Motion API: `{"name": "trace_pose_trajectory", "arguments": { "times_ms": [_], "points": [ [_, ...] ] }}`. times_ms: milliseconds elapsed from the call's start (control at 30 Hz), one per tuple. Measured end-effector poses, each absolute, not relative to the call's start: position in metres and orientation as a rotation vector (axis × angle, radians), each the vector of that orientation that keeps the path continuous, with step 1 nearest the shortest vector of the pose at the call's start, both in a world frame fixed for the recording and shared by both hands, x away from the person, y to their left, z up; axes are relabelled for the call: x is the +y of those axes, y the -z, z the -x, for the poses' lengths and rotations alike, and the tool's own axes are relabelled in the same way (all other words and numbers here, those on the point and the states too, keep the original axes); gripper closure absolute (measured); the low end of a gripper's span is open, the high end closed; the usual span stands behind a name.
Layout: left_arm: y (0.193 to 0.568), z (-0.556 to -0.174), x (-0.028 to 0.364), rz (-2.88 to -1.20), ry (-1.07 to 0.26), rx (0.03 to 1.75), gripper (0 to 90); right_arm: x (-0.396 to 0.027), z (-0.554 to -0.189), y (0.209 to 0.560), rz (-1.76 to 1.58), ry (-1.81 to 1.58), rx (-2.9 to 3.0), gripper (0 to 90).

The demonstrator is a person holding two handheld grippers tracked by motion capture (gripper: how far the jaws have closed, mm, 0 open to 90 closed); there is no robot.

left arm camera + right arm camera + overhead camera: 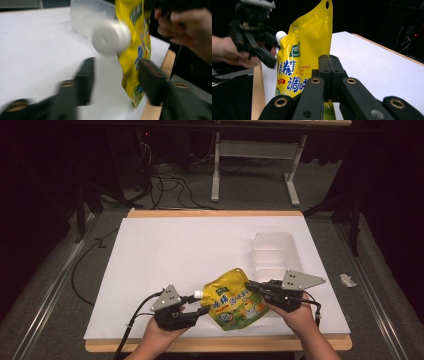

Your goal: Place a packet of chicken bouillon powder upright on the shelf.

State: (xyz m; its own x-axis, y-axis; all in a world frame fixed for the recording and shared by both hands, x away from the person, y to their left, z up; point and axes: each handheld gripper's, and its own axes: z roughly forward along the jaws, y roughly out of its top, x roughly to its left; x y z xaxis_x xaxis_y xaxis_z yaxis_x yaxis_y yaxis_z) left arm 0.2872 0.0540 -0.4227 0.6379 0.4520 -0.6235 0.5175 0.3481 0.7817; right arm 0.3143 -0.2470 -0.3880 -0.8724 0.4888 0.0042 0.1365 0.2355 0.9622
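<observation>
The yellow spout pouch (234, 301) is held upright near the front edge of the white table sheet (165, 255), between the two hands. The right gripper (329, 65) is clamped on the pouch's side edge, its jaws pressed flat together on the film. The left gripper (115, 72) is set at a middling width, nothing gripped; its jaws flank the pouch's lower edge, below the white screw cap (111, 37). The left gripper view is motion-blurred, so contact with the film appears absent but cannot be ruled out.

For the step in hand, judged to be seizing the cap for unscrewing, the left jaws should be raised to cap level and centred on it before closing. The cap's ribbed wall, not the film, should be gripped. The right-hand clamp should be kept firm and steady so the spout is not twisted away.

Count: one pouch, one cap, two grippers, one clear plastic tray (275, 252) lying well behind the pouch.
</observation>
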Motion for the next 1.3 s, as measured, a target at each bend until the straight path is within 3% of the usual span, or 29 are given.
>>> {"name": "trace_pose_trajectory", "arguments": {
  "times_ms": [33,100,200,533,833,1167,1267,1300],
  "points": [
    [0.425,-0.286,0.051,-1.277,0.07,0.933,73.0,-0.247,-0.314,0.388,-0.586,-1.679,2.214,90.0],
    [0.424,-0.286,0.05,-1.263,0.084,0.924,82.9,-0.248,-0.313,0.388,-0.599,-1.668,2.212,90.0],
    [0.421,-0.287,0.051,-1.248,0.106,0.931,89.8,-0.25,-0.314,0.387,-0.606,-1.687,2.204,90.0],
    [0.406,-0.294,0.054,-1.246,-0.005,0.895,90.0,-0.247,-0.312,0.382,-0.641,-1.733,2.144,90.0],
    [0.396,-0.326,0.075,-1.247,-0.16,0.89,90.0,-0.209,-0.327,0.387,-0.736,-1.63,2.051,90.0],
    [0.409,-0.335,0.085,-1.172,-0.142,0.931,89.9,-0.192,-0.336,0.403,-0.796,-1.56,2.095,89.4],
    [0.408,-0.334,0.084,-1.168,-0.14,0.928,88.8,-0.193,-0.336,0.403,-0.794,-1.559,2.099,87.8],
    [0.409,-0.333,0.085,-1.165,-0.139,0.92,86.6,-0.195,-0.336,0.403,-0.781,-1.567,2.107,79.2]
  ]
}}
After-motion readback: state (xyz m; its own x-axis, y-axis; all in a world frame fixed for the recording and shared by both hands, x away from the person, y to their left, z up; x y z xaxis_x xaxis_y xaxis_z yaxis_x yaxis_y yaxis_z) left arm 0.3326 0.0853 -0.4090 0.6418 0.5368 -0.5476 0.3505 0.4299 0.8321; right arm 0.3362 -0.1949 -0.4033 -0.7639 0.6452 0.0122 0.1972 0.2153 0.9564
